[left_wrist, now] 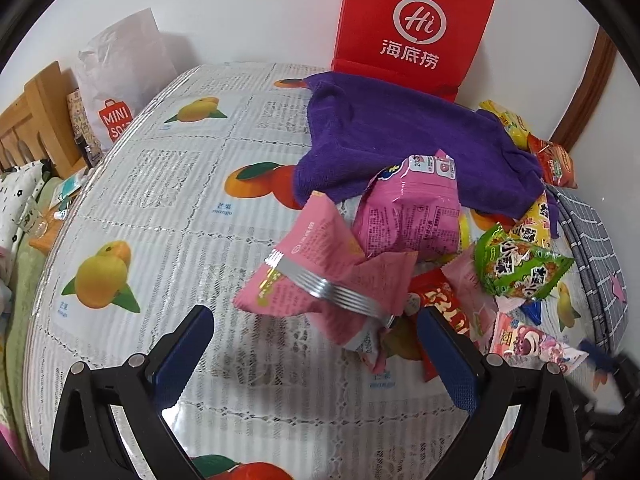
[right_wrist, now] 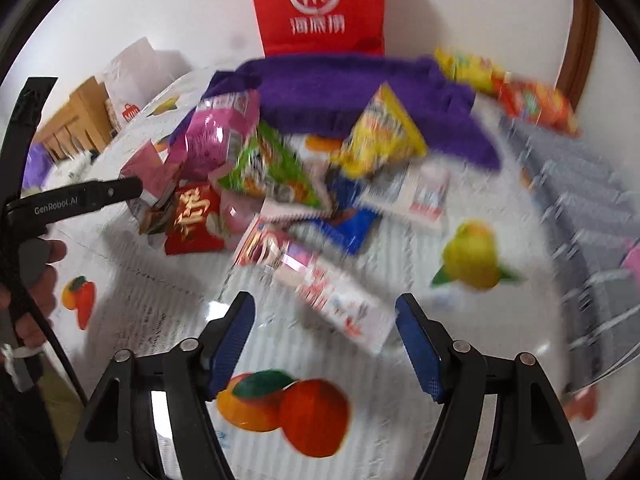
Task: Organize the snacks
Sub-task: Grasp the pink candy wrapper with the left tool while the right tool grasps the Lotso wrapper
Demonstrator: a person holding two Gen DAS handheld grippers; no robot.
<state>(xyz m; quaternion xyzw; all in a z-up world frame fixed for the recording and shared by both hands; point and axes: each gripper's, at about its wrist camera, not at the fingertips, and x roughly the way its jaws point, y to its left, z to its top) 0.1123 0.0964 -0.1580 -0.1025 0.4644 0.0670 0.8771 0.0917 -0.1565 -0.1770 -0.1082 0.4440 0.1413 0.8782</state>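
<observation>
On the counter [left_wrist: 168,216], covered with a fruit-printed lace cloth, a heap of snack packets lies toward the right side, in front of a purple towel [left_wrist: 400,136] and a red Haidilao bag [left_wrist: 412,28]. Nearest the left gripper [left_wrist: 316,344], a pale pink packet [left_wrist: 316,272] with a ribbed silver seal band lies tilted, its long axis running from lower left up to the right. Behind it a glossy pink pouch [left_wrist: 412,208] stands nearly upright, printed back facing the camera. A green packet [left_wrist: 516,268] lies just right of it, and a red packet with gold lettering [left_wrist: 444,304] pokes out beneath. The left gripper's blue-padded fingers stand wide apart, just short of the pale pink packet and holding nothing. In the blurred right wrist view, the right gripper [right_wrist: 324,344] hovers low with fingers equally spread, a white-and-pink strawberry-bear packet [right_wrist: 340,300] lying diagonally between its tips.
</observation>
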